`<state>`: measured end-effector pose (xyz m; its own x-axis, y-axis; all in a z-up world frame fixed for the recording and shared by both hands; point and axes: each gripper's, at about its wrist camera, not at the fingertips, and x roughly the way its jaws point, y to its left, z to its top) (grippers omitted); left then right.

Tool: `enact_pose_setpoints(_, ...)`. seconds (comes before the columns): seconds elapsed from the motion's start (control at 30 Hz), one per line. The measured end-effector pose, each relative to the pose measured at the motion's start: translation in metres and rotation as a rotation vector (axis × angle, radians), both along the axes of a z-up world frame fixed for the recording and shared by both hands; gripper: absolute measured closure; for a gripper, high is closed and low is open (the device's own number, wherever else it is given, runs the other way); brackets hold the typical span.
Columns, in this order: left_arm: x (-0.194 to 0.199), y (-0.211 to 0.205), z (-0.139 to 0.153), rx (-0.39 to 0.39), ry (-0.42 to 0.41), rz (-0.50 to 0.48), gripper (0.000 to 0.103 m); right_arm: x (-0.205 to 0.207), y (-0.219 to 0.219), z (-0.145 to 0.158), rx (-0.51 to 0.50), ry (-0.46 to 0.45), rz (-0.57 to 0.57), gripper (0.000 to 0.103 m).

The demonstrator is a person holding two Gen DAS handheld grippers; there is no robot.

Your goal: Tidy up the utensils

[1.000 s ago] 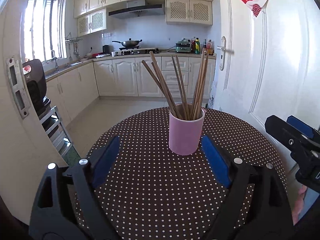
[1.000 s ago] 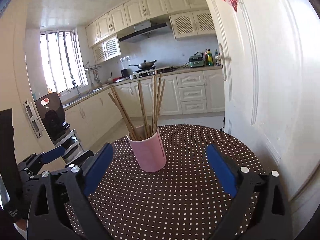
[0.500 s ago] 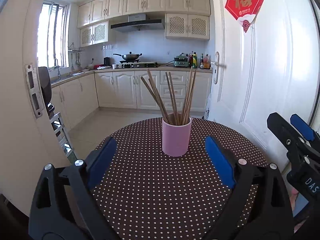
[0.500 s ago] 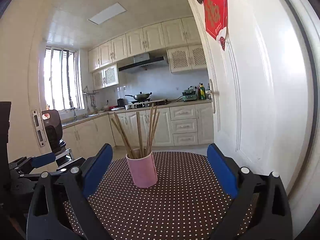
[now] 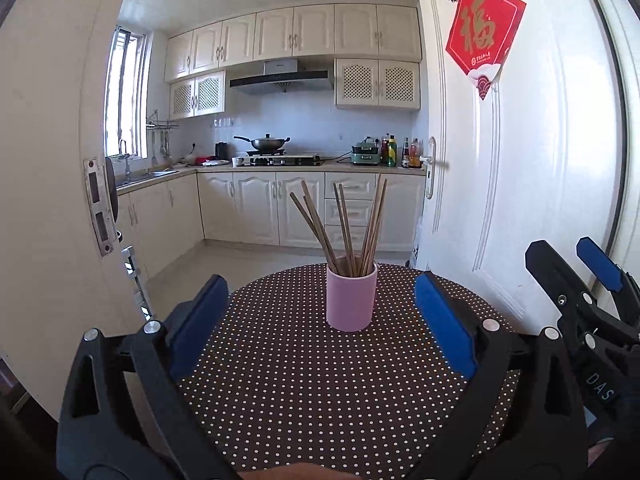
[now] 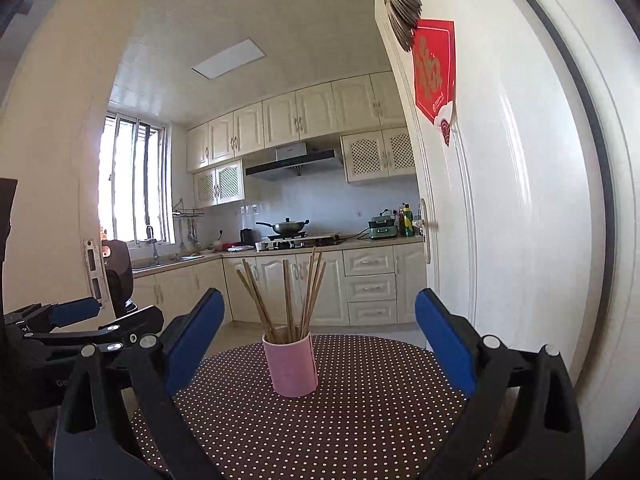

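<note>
Both grippers are pulling back from the cup (image 5: 351, 298) compared with a second ago, so it is looking smaller and farther off in each wrist view, and more of the ceiling and door is coming into sight. Left gripper (image 5: 320, 312) is hanging over the near edge of the table (image 5: 304, 396), its jaws opening wider with nothing between them, the cup standing well beyond the blue pads (image 5: 200, 316). Right gripper (image 6: 316, 332) is hovering level above the near edge too, jaws spread and released, gripping nothing. Chopsticks (image 5: 344, 228) are standing bunched in the pink cup, fanning outward at their tops, and the cup is sitting upright toward the far edge of the dotted table. Beside the table's right edge a white door (image 5: 532, 160) is carrying a red paper sign (image 5: 482, 36).
</note>
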<state>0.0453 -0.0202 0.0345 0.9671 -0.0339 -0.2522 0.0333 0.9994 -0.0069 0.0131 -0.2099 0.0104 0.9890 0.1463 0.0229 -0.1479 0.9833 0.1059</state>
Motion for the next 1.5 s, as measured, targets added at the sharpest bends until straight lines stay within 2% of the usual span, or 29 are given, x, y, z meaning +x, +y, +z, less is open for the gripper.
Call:
enact_pose_setpoints(0.17, -0.008, 0.001, 0.003, -0.013, -0.006, -0.010, 0.010, -0.015, -0.003, 0.002, 0.019, -0.049, -0.007, 0.010)
enact_pose_setpoints(0.47, -0.019, -0.001, 0.008, 0.008, -0.043, 0.015, 0.010, -0.022, -0.008, 0.001, 0.041, -0.060, -0.011, 0.010)
enact_pose_setpoints(0.9, -0.020, -0.006, 0.005, 0.020, -0.033, 0.009, 0.009, -0.022, -0.007, -0.003, 0.040, -0.059, -0.007, 0.008)
enact_pose_setpoints(1.5, -0.016, -0.005, -0.005, 0.014, -0.009, 0.016, 0.008, -0.016, -0.009, -0.013, 0.072, -0.011, -0.004, 0.008)
